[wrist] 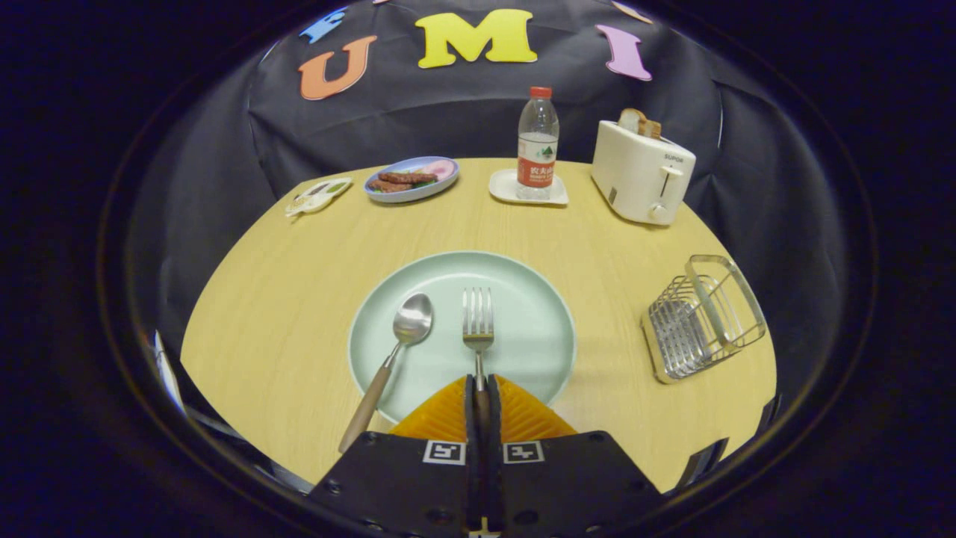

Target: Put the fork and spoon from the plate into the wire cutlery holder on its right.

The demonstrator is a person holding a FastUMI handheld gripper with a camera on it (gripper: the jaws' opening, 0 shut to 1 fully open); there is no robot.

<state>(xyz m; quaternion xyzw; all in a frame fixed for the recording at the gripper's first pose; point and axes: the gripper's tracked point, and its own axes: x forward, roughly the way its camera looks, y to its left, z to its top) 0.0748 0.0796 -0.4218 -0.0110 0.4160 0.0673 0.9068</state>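
We see the gripper (pixel 482 388) with its two orange fingers (pixel 441 418) drawn together on the handle of the fork (pixel 478 325), which sits pinched between them. The fork's tines point away from us, over the middle of the pale green plate (pixel 538 299). Whether the fork is lifted off the plate or still resting on it, we cannot tell.

Just left of the fork lies the spoon (pixel 396 351), bowl on the plate and wooden handle slanting back over the plate's near rim onto the table (pixel 284 299). It is apart from the fork and from the fingers.

The wire holder (pixel 702 317) stands to the right of the plate, near the table's edge, tipped in our view so that its open top faces us. The stretch of table between plate and holder is bare wood.

Beyond the plate, well apart from it, we see a water bottle (pixel 538 142) on a small white coaster (pixel 508 190), a white toaster (pixel 641 179) with bread in its slot, a blue dish of food (pixel 411 179) and a small packet (pixel 317 196).
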